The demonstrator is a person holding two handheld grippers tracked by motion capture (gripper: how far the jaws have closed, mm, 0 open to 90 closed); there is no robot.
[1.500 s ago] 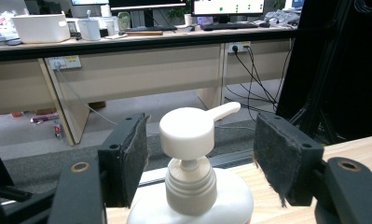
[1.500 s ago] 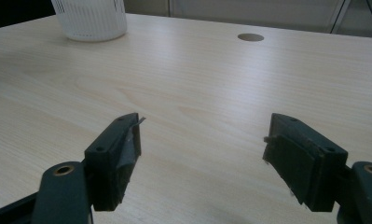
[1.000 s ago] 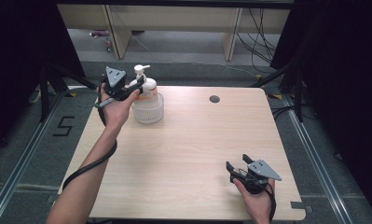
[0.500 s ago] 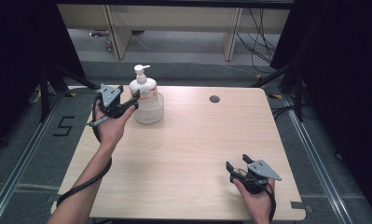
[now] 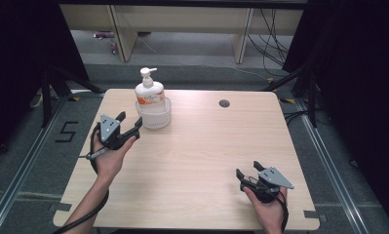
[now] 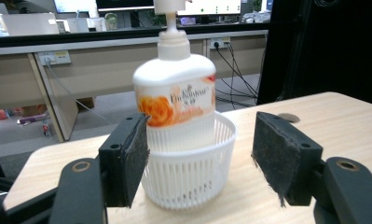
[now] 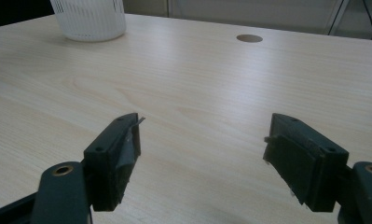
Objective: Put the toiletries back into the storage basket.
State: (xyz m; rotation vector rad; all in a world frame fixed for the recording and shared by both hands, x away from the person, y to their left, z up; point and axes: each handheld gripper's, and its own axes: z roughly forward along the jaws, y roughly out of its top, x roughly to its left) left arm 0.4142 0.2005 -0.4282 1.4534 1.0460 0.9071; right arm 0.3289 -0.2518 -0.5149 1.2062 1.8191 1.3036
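- At left of centre in the high view, the left gripper point(image 5: 131, 126) has its jaws apart, holding nothing, just short of the basket point(image 5: 153, 117)
- Upper left of the table point(image 5: 202, 156): soap bottle point(image 5: 148, 90) upright inside that white basket
- Lower right: right gripper point(image 5: 248, 171), jaws apart and empty, well away from the basket

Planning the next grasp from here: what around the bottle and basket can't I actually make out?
- Pump bottle: nozzle cut off by the left gripper view's top edge.
- Bottle base: hidden inside the white basket.
- Label: too small to read in the high view.
- Basket: top cut off in the right gripper view.
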